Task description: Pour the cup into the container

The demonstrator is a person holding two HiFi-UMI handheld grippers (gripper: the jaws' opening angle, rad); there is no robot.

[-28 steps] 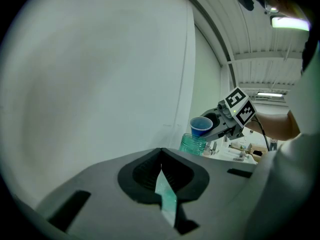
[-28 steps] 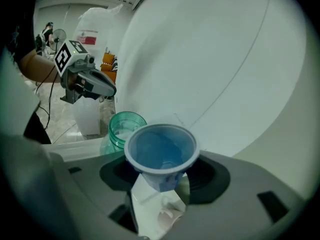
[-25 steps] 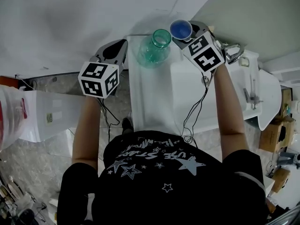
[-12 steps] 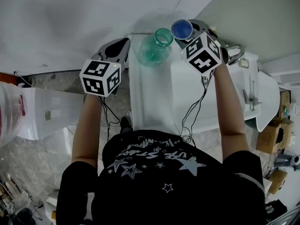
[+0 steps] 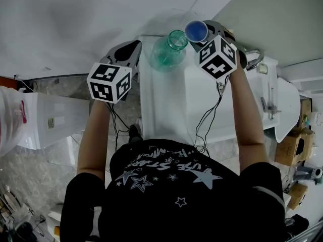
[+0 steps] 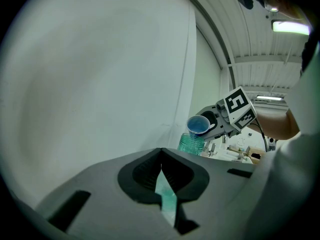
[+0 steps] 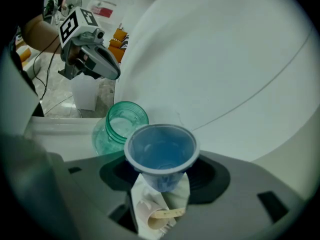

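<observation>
Now, at upper centre of the head view, our right claw (image 5: 199,36) grips the cup (image 5: 196,30) just right of the jar (image 5: 168,50) mouth. We should bring the rim over that mouth, then tip slowly. Our left claw (image 5: 127,52), at left, is closed, empty.

- White counter (image 5: 161,110) stands directly ahead of me, against a pale wall (image 5: 75,24).
- Chrome faucet (image 5: 254,59) sits toward the counter's right side.
- Cardboard box (image 5: 291,147) is low at my far right.
- White cabinet (image 5: 50,122) stands on my left, on a speckled floor (image 5: 30,170).
</observation>
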